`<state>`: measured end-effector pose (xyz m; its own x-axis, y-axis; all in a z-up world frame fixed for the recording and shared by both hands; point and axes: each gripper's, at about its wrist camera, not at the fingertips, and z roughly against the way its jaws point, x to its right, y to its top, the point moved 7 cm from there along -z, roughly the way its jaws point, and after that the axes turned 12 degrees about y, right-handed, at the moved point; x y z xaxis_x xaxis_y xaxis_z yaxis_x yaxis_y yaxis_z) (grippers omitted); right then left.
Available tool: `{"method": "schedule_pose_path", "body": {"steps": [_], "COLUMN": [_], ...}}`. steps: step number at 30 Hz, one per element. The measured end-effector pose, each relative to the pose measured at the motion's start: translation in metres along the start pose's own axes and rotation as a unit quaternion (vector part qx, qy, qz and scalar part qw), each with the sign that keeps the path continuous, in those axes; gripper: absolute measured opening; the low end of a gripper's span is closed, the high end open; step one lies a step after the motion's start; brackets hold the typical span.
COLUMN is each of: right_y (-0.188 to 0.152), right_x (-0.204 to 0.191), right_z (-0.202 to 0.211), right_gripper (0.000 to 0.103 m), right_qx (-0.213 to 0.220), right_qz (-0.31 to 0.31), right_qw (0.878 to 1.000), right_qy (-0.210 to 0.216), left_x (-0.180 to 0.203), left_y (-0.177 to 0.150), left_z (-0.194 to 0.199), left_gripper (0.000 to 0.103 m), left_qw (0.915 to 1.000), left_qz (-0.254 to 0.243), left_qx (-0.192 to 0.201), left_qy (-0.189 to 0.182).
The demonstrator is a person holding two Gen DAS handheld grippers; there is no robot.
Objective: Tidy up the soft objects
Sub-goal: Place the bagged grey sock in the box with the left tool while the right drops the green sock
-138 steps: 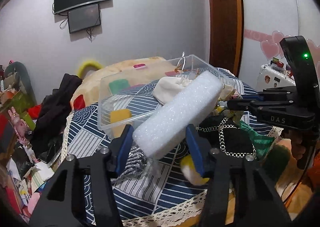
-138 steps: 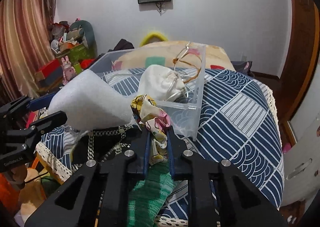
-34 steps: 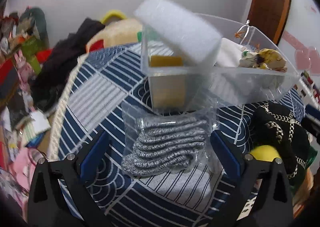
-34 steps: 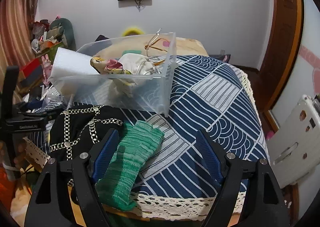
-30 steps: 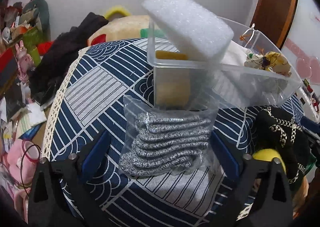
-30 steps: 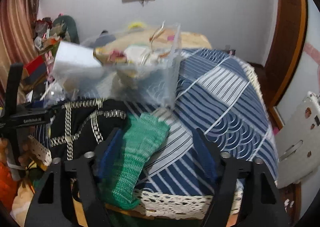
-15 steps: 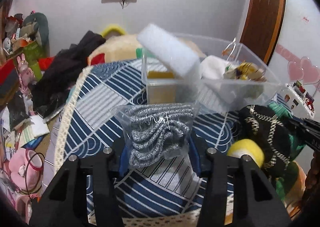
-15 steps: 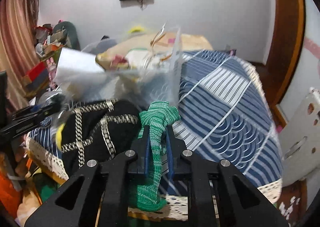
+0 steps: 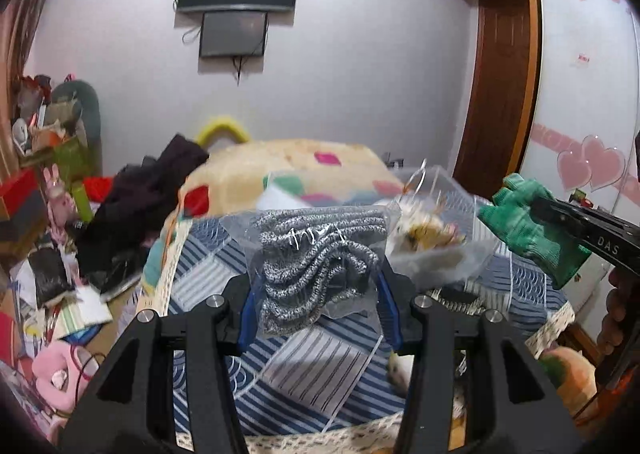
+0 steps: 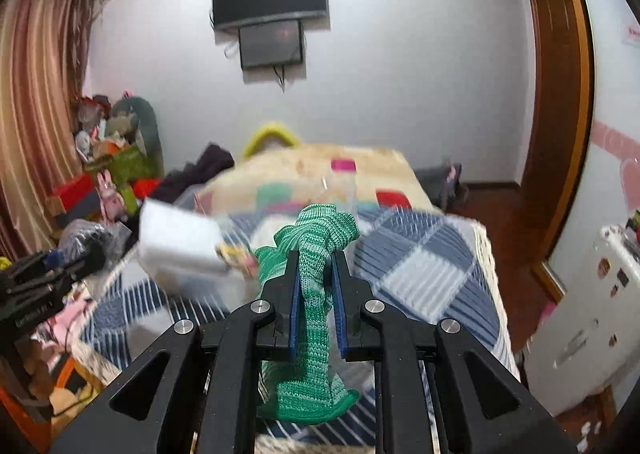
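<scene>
Left wrist view: the left gripper (image 9: pixel 318 304) has closed on the bag of grey socks (image 9: pixel 316 266) and lifted it off the quilt (image 9: pixel 308 366). A second ago its jaws stood wide on either side of the bag as it lay flat. Now the blue pads press the bag's sides, and the bag hangs crumpled between them. The clear bin (image 9: pixel 436 238) sits just past it at 1 o'clock, blurred, with foam and cloth inside. At 3 o'clock the right gripper (image 9: pixel 536 210) comes in holding the green sock (image 9: pixel 528 230).

Right wrist view: the right gripper (image 10: pixel 315 286) is nearly shut, pinching the green sock (image 10: pixel 314 294) at its middle. The toe bunches above the pads and the cuff dangles below. A second ago this sock lay on the bed between open jaws. The bin (image 10: pixel 224 254) lies at 10 o'clock, smeared by motion, with the white foam block (image 10: pixel 180 240) leaning in it. The left gripper (image 10: pixel 36 286) is at 9 o'clock.

Both picks look done, so what probably remains for these two items is carrying them over the rim and letting go.
</scene>
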<state>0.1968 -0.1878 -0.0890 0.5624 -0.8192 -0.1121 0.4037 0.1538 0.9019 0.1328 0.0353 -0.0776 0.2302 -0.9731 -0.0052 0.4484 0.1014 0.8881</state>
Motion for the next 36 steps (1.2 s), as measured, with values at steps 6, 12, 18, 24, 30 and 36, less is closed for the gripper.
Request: {"method": "schedule_pose_path", "body": {"steps": [6,12,18,24,30,36], "right_y": [0.027,0.034,0.023,0.000,-0.015,-0.018], "right_x": [-0.010,-0.006,0.003,0.010,0.004,0.006], "right_z": [-0.004,-0.019,-0.039,-0.063,-0.082,-0.088], "right_gripper": [0.013,0.013,0.013,0.013,0.013,0.014], "right_qx": [0.038,0.043,0.014,-0.034,-0.074,-0.090], "right_qz": [0.022,0.020,0.000,-0.012,0.006,0.015], "right_qw": [0.999,0.999,1.000,0.999,0.997,0.996], "right_qy": [-0.002,-0.005,-0.001,0.002,0.007,0.005], "left_x": [0.011,0.028,0.046,0.061,0.069,0.068], "left_y": [0.030,0.048,0.043,0.026,0.011,0.007], "left_z": [-0.001,-0.021,-0.058,-0.093,-0.116,-0.124], "left_gripper": [0.049,0.049,0.049,0.049,0.050,0.063], "left_qw": [0.9995,0.9989,0.9994,0.9974,0.9950,0.9932], "left_qz": [-0.001,-0.016,-0.021,-0.037,-0.053,-0.046], "left_qx": [0.029,0.042,-0.001,-0.048,-0.075,-0.093], "left_qy": [-0.013,-0.014,-0.029,-0.040,-0.040,-0.051]}}
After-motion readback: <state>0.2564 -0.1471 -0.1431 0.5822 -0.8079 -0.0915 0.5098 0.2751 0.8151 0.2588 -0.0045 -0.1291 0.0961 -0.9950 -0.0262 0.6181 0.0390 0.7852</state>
